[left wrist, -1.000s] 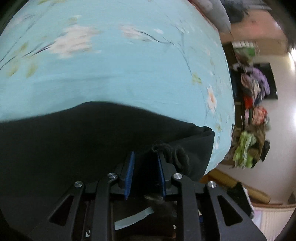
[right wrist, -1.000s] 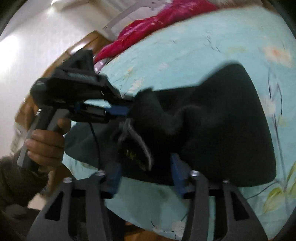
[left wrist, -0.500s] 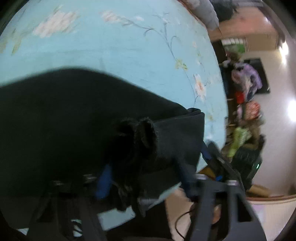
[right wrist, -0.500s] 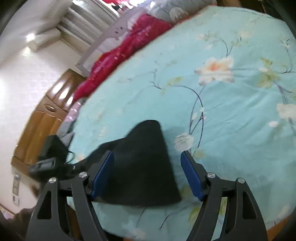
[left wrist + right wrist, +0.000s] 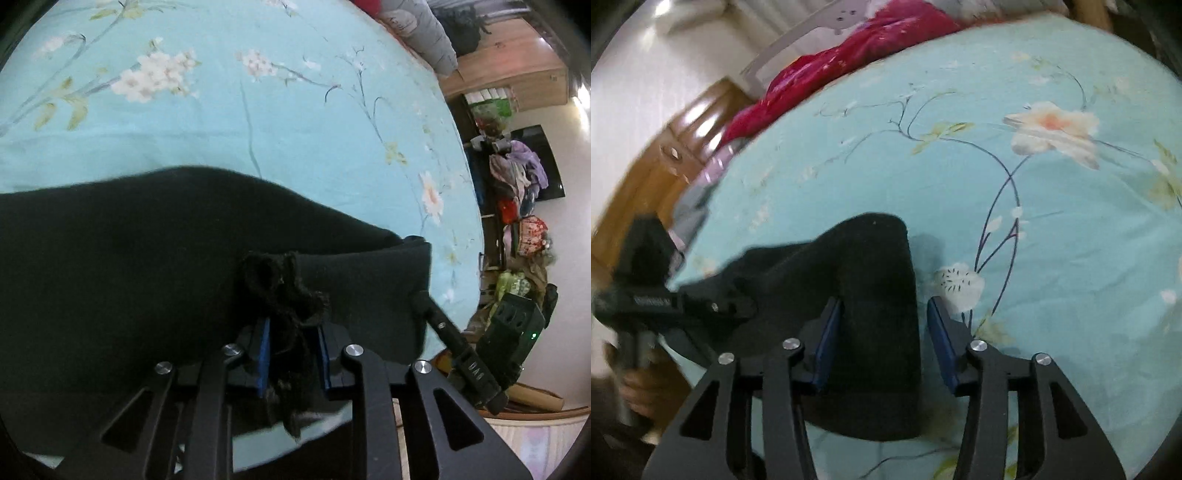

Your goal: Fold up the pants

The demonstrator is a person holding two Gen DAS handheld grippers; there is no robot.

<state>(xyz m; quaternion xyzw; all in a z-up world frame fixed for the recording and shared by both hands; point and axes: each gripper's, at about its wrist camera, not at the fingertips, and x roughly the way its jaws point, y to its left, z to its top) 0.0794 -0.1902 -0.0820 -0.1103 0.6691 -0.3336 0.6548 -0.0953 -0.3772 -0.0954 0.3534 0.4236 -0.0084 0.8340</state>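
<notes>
The black pants [image 5: 147, 258] lie on the blue floral sheet [image 5: 258, 110] near the bed's edge. In the left wrist view, the left gripper [image 5: 291, 347] is clenched on a bunched bit of the pants, with the right gripper's arm entering at the right. The right wrist view alone shows the right gripper [image 5: 882, 332] spread wide, straddling the folded cloth, and a red quilt [image 5: 842, 62] beyond.

pants [image 5: 129, 266] run off left edge, far end unseen; left tool [image 5: 291, 350] pads mostly buried in bunched cloth; hand [image 5: 635, 384] on left tool's handle blurred at frame edge; shelf clutter [image 5: 517, 206] too small to tell
</notes>
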